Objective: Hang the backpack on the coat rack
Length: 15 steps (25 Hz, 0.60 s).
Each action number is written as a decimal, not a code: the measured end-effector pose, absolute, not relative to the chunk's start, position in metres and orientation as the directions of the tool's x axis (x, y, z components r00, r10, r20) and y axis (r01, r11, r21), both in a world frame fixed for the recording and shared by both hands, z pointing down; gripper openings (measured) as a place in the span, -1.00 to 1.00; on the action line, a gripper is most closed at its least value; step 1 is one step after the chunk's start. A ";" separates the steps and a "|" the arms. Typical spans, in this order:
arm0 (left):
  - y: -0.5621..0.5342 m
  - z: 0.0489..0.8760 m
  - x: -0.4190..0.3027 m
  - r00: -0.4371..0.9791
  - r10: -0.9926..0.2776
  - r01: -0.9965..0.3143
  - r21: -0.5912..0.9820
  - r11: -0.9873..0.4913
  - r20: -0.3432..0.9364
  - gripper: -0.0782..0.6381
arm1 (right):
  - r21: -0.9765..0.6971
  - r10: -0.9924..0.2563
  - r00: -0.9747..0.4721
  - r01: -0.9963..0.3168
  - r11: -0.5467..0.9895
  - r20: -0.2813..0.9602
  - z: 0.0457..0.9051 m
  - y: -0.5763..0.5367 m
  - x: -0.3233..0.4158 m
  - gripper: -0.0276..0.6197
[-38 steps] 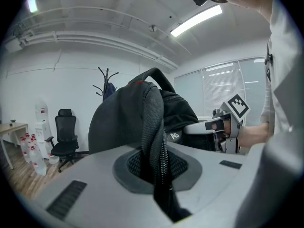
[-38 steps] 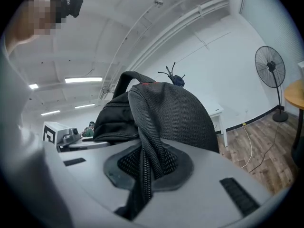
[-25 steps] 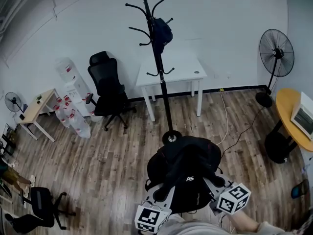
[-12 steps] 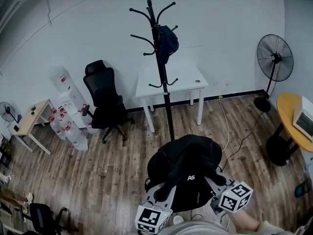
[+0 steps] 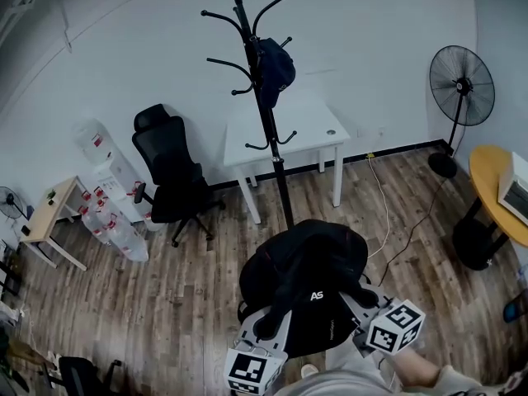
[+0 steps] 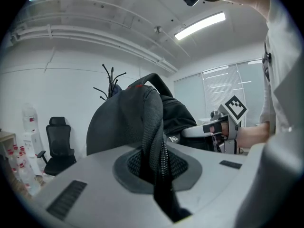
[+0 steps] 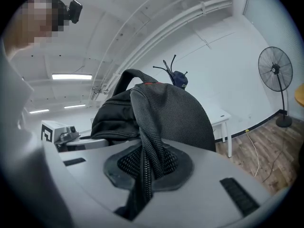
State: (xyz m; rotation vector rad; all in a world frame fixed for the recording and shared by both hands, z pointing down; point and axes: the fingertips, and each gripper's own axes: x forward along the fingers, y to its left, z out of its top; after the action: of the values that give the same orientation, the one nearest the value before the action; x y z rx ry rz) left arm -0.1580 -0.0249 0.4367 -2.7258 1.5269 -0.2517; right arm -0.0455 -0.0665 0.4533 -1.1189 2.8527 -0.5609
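Head view: the black backpack [image 5: 305,283] is held off the wooden floor [image 5: 165,295], low in the frame, in front of the coat rack [image 5: 268,130] and apart from it. The left gripper [image 5: 272,327] and right gripper [image 5: 356,305] reach into it from below, one on each side. The rack stands upright before a white table [image 5: 318,129], with a dark cap [image 5: 275,66] on an upper hook. An office chair [image 5: 169,172] stands to the left and a pedestal fan [image 5: 460,85] to the right. Left gripper view: the jaws are clenched on a mesh strap [image 6: 154,137] that rises between them to the backpack body, with the rack's hooks visible beyond. Right gripper view: the jaws are likewise clamped on a second mesh strap [image 7: 147,151], with the bag bulking just beyond and the rack top and fan behind it.
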 end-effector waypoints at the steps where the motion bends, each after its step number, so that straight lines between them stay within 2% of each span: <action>1: -0.031 0.439 -0.158 0.510 -0.848 -0.848 -0.085 -0.524 0.140 -0.71 | -0.341 -0.661 -0.742 -0.653 0.677 0.107 0.455 -0.072 -0.045 -0.80; 7: -0.079 0.443 -0.148 0.480 -0.858 -0.870 -0.024 -0.492 0.182 -0.71 | -0.345 -0.634 -0.762 -0.636 0.690 0.135 0.464 -0.122 -0.038 -0.80; 15: -0.168 0.423 -0.142 0.441 -0.883 -0.893 -0.020 -0.450 0.159 -0.71 | -0.320 -0.602 -0.788 -0.608 0.727 0.129 0.440 -0.213 -0.032 -0.80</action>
State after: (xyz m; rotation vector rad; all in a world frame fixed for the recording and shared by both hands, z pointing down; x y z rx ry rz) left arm -0.1423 -0.1676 0.4227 -2.7231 1.6803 -0.2343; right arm -0.0321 -0.2128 0.4397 -1.0286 2.9342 -0.5528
